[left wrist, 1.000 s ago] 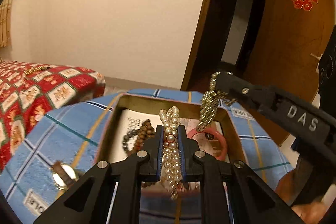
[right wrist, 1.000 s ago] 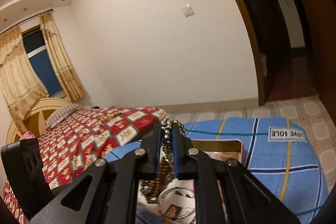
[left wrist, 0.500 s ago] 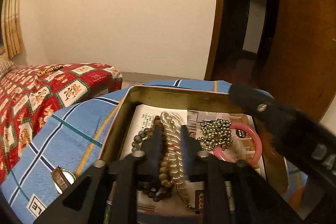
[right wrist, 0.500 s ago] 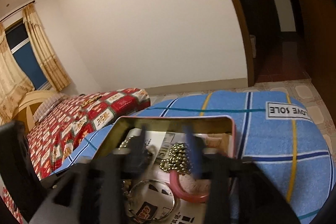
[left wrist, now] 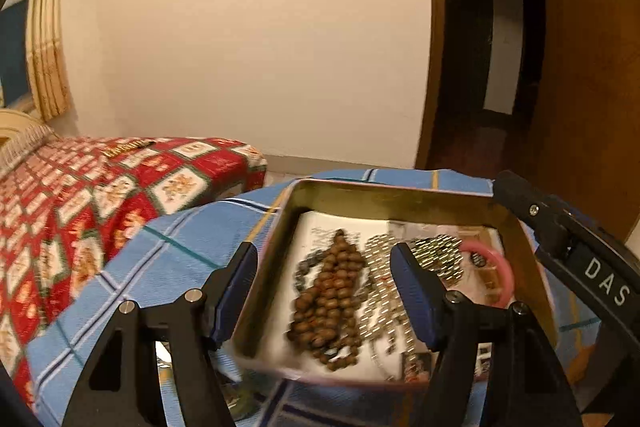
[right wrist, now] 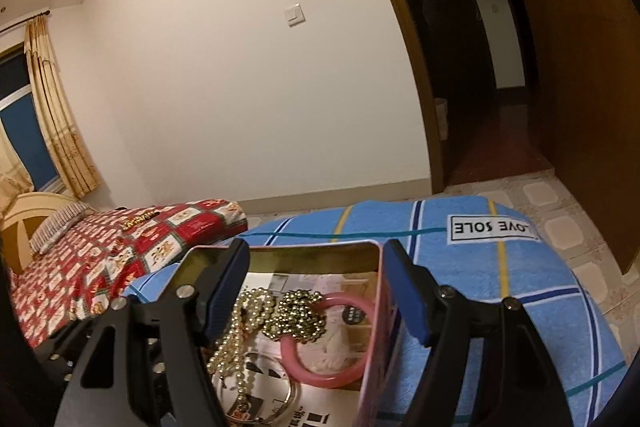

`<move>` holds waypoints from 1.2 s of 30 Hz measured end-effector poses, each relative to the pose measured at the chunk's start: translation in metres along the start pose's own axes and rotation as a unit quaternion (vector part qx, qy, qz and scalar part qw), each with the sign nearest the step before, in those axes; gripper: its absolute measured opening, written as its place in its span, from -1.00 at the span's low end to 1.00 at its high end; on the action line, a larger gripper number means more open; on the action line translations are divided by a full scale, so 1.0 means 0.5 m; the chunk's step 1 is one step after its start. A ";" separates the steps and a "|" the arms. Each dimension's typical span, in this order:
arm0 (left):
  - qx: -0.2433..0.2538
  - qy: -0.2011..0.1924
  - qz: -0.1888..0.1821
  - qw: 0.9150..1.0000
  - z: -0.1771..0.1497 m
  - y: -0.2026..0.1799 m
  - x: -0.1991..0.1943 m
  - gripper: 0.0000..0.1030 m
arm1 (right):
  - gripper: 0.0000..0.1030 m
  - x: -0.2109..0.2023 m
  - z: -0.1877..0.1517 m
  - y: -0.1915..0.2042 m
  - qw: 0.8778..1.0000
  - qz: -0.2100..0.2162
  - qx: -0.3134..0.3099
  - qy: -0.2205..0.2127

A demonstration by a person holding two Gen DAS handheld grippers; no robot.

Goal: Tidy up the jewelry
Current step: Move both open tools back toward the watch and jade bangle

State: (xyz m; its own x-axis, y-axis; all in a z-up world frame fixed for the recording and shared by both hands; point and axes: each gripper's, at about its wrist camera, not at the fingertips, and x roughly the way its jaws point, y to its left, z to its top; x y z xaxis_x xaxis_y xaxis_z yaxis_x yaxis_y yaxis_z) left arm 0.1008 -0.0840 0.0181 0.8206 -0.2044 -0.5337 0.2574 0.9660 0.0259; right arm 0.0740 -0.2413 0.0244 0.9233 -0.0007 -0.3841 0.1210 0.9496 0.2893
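Note:
A shallow metal tin (left wrist: 384, 193) lined with printed paper sits on a blue checked cloth. In it lie a brown wooden bead bracelet (left wrist: 330, 297), a pearl strand (left wrist: 380, 291), a gold bead chain (left wrist: 440, 257) and a pink bangle (left wrist: 506, 277). My left gripper (left wrist: 324, 287) is open and empty just above the tin. My right gripper (right wrist: 316, 291) is open and empty over the tin (right wrist: 280, 253), above the pearl strand (right wrist: 240, 323), gold bead chain (right wrist: 298, 315), pink bangle (right wrist: 332, 343) and a silver bangle (right wrist: 292, 397).
The blue checked cloth (right wrist: 480, 267) has a white label (right wrist: 492, 227) at its far side. A bed with a red patterned cover (left wrist: 80, 195) stands to the left. A small round metal item (left wrist: 162, 351) lies on the cloth left of the tin. An open doorway (left wrist: 480, 67) is at the right.
Both grippers have opened. The left let the pearl strand drop into the tin and the right let the gold bead chain drop in. Both have pulled back a little.

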 end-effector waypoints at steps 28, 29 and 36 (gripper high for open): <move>-0.061 0.009 0.067 0.996 -0.119 0.113 -0.121 0.34 | 0.41 -0.116 -0.099 0.081 0.997 -0.006 -0.069 0.021; -0.061 0.009 0.067 0.996 -0.121 0.115 -0.125 0.34 | 0.41 -0.120 -0.101 0.083 0.997 -0.005 -0.071 0.021; -0.059 0.014 0.066 0.996 -0.137 0.117 -0.144 0.34 | 0.41 -0.141 -0.119 0.104 0.996 -0.003 -0.088 0.021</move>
State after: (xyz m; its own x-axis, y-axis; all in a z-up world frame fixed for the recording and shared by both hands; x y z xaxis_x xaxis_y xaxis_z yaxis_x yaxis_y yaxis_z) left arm 0.0217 -0.0022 0.0004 0.8284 -0.0708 -0.5557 0.0847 0.9964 -0.0007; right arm -0.0066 -0.1731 0.0146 0.9062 0.0039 -0.4227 0.0566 0.9899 0.1303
